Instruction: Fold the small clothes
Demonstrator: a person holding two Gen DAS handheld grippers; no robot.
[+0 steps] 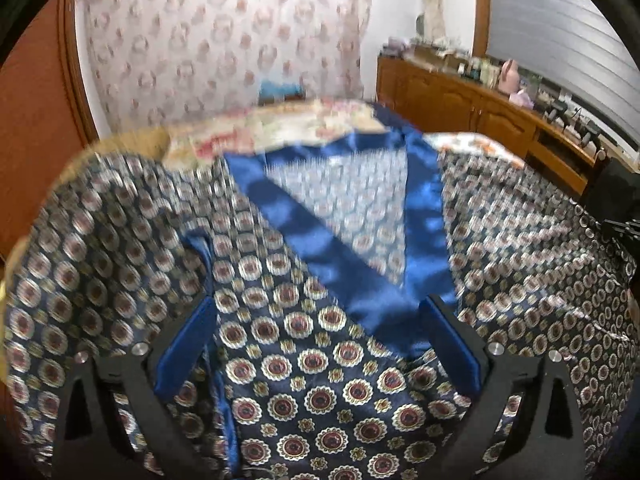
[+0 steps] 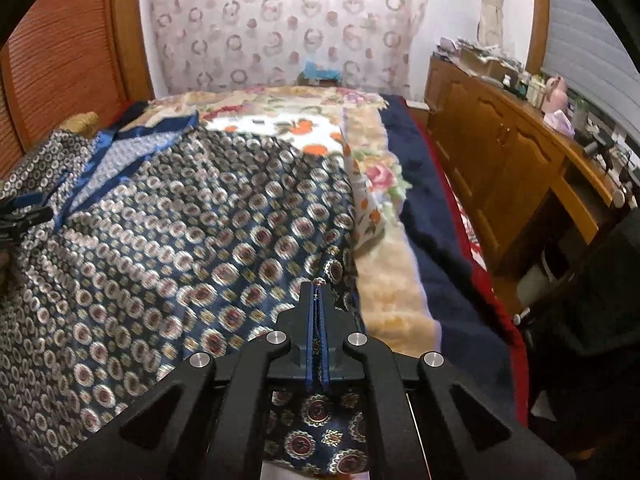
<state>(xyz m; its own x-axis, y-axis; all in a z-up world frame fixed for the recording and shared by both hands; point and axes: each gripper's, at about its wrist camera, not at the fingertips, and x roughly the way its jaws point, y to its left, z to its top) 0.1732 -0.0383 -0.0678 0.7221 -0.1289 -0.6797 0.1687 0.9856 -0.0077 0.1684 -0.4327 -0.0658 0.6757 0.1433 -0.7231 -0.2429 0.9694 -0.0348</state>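
A navy satin garment [image 1: 320, 360] patterned with round medallions and trimmed with a plain blue collar band [image 1: 320, 236] lies spread on the bed. My left gripper [image 1: 320, 320] is open, its blue-padded fingers [image 1: 184, 344] standing apart over the garment's front below the collar. My right gripper [image 2: 318, 292] is shut on the garment's right edge [image 2: 318, 320], with cloth pinched between its pads. The garment [image 2: 180, 240] fills the left half of the right wrist view. The left gripper [image 2: 24, 216] shows at that view's left edge.
The bed carries a floral blanket [image 2: 280, 120] and a dark blue blanket [image 2: 432, 216] along its right side. A wooden cabinet [image 2: 500, 152] with clutter on top stands to the right. A patterned curtain [image 2: 280, 20] hangs behind. A wooden headboard [image 2: 60, 60] is at left.
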